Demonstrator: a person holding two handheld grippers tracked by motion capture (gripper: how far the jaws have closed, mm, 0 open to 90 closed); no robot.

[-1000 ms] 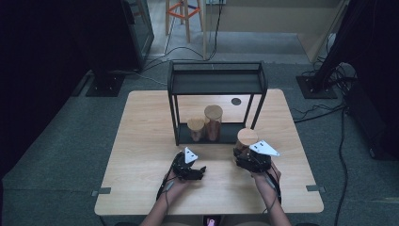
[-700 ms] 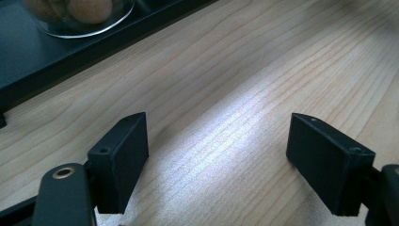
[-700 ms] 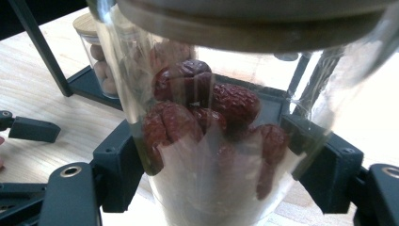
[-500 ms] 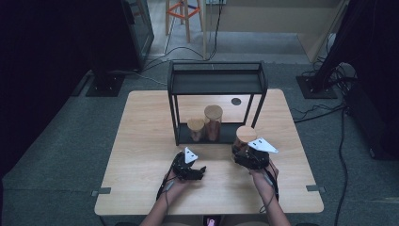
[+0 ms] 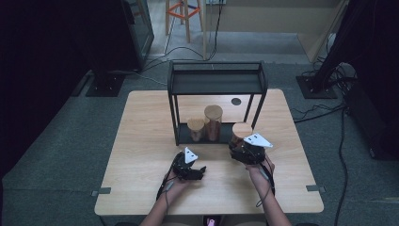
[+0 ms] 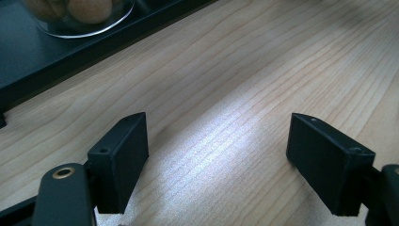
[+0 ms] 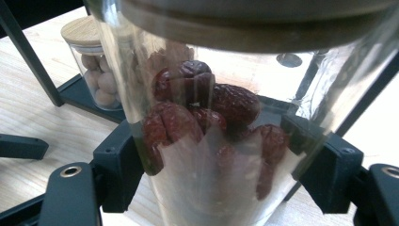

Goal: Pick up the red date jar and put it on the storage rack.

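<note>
The jar of red dates (image 7: 211, 136) sits between the two black jaws of the right gripper (image 7: 226, 165), which press against its clear glass wall on either side. It holds wrinkled, dark red dates heaped in its lower half, and a wooden lid (image 7: 263, 23) closes its top. In the high view this jar (image 5: 241, 134) stands at the right front corner of the black rack (image 5: 216, 82), just outside the rack's front right post, with the right gripper (image 5: 248, 149) on its near side.

The left gripper (image 6: 216, 160) rests low over the bare wooden table (image 6: 226, 94), jaws spread wide with nothing between them. From above it (image 5: 189, 165) lies well left of the held jar, near the table's front edge.

Farther back, on the rack's dark bottom shelf (image 5: 186, 140), stand two more glass jars with wooden lids. The short jar (image 5: 195, 129) holds pale round nuts, seen closer in the right gripper view (image 7: 96, 66). Just beside it on its right, the tall jar (image 5: 213, 122) holds something reddish-brown; what exactly I cannot tell. The rack's top shelf (image 5: 215, 81) is dark and flat.
</note>
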